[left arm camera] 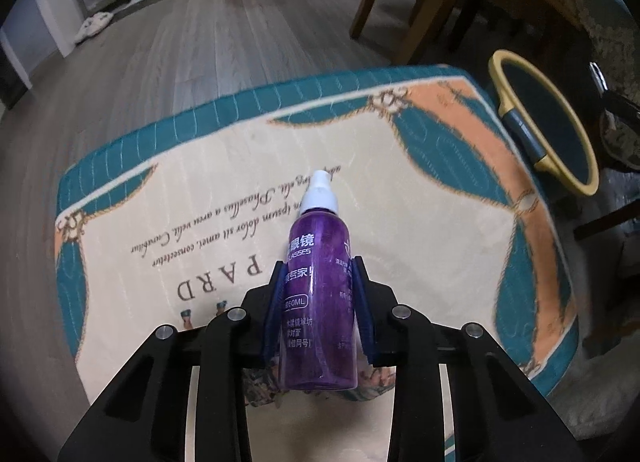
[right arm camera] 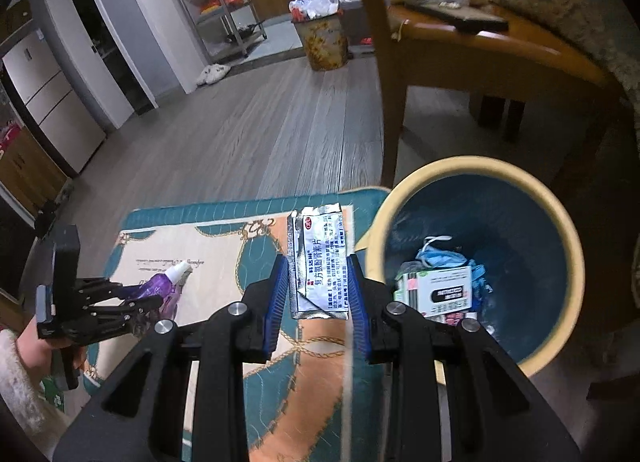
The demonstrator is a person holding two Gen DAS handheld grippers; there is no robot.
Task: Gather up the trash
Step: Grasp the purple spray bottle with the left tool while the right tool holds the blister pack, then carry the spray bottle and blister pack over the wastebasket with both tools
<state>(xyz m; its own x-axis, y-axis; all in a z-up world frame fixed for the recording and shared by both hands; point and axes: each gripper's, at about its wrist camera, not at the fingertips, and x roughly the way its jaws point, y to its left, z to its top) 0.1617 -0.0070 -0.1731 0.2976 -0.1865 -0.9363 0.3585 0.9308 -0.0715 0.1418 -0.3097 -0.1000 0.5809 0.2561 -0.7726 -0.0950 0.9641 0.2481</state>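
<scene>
A purple spray bottle (left arm camera: 316, 230) with a white nozzle sits between the blue pads of my left gripper (left arm camera: 319, 262), which is shut on its body above the patterned teal and cream mat (left arm camera: 200, 202). The right wrist view shows that left gripper (right arm camera: 160, 294) and the bottle (right arm camera: 162, 282) at lower left. My right gripper (right arm camera: 317, 260) is shut on a silver foil medicine sachet (right arm camera: 318, 230), held beside the rim of the yellow-rimmed blue bin (right arm camera: 400, 190). The bin (left arm camera: 496, 62) lies at the mat's right edge and holds a small box (right arm camera: 438, 292) and blue crumpled pieces (right arm camera: 440, 258).
A wooden chair (right arm camera: 472, 42) stands just behind the bin, its legs (left arm camera: 424, 2) close to the mat. Farther off on the wood floor are a patterned waste bin (right arm camera: 325, 44), slippers (right arm camera: 212, 74) and a metal shelf (right arm camera: 216, 2). A person's hand (right arm camera: 36, 342) holds the left gripper.
</scene>
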